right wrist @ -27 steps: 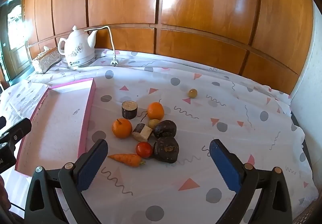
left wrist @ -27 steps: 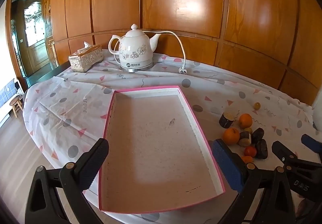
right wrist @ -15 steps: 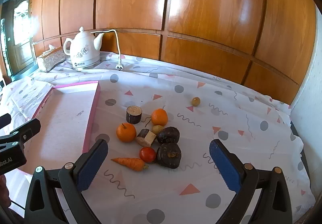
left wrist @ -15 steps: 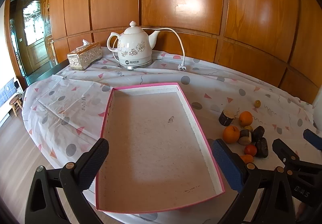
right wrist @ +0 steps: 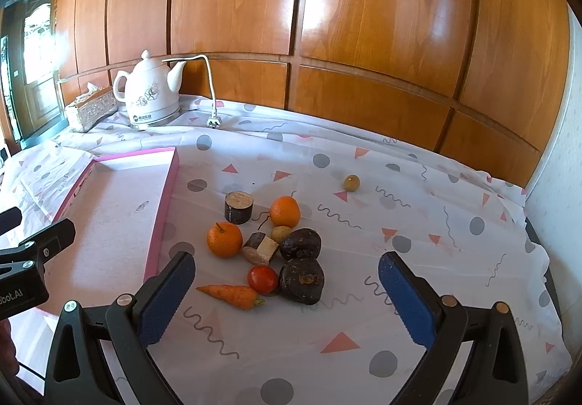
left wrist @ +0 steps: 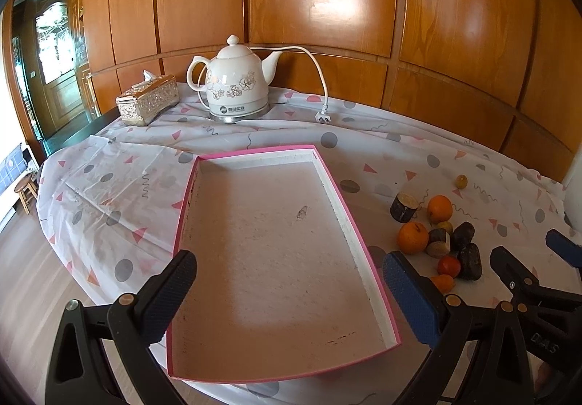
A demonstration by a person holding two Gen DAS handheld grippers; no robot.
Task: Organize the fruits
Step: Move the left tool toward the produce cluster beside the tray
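Note:
A pink-edged tray lies on the patterned tablecloth, nothing in it; it also shows in the right wrist view. Right of it sits a pile of produce: two oranges, a tomato, a carrot, two dark round fruits and two cut stem pieces. A small yellow-brown fruit lies apart, farther back. My left gripper is open over the tray's near end. My right gripper is open, just in front of the pile.
A white electric kettle with a loose cord and plug stands at the back by a tissue box. Wood panelling runs behind the table. The table's left edge drops to the floor with a stool.
Both grippers have drawn slightly forward and tilted down toward the table. The tray and produce have not moved. Both stay open.

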